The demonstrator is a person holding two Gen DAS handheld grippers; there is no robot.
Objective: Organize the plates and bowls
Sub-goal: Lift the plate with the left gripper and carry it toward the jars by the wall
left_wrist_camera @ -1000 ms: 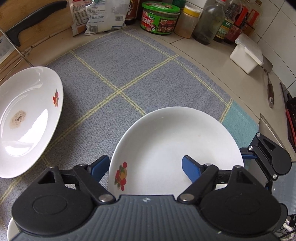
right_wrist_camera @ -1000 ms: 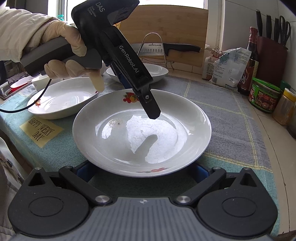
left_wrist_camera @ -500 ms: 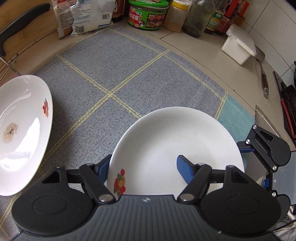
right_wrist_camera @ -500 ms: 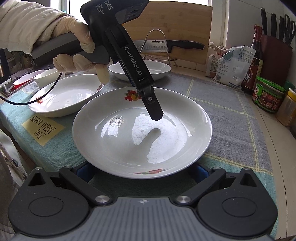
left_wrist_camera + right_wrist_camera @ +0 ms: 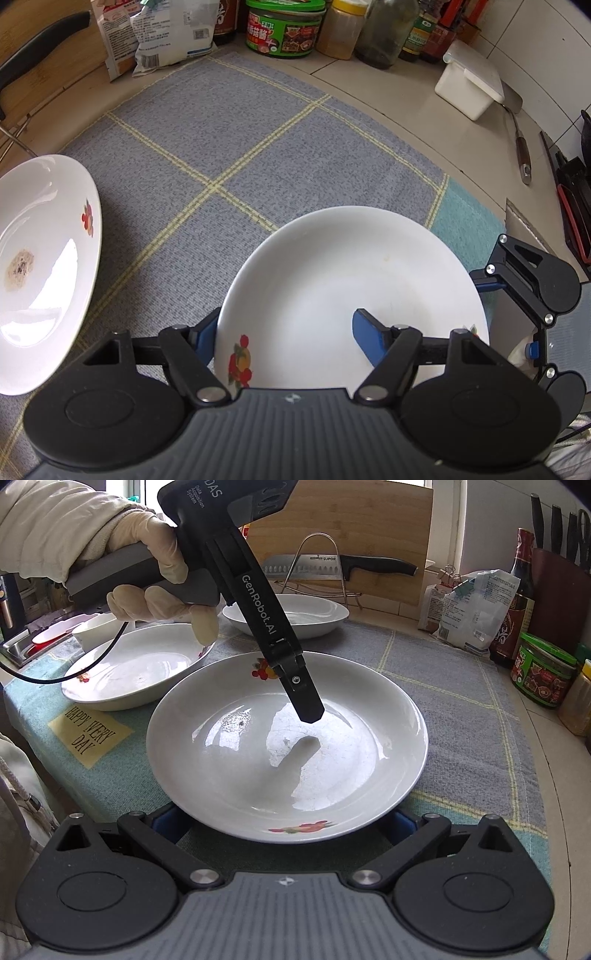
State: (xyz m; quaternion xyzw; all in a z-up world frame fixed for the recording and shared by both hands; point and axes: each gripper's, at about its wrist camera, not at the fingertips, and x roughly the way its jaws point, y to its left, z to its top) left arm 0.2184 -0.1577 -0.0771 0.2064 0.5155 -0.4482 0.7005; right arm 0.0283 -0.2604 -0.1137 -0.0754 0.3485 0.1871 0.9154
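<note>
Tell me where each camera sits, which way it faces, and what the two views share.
Left wrist: on the left gripper, facing steeply down over its fingers, astride the plate rim, toward mat and jar; no body shows.
Right wrist: on the right gripper, facing across the plate toward the cutting board; a gloved hand shows, holding the left gripper.
Shared: plate, mat, jar; each sees the other gripper.

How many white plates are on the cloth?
3: the front plate by the cameras, the left plate beside it, and the back plate near the rack. More may be hidden.
</note>
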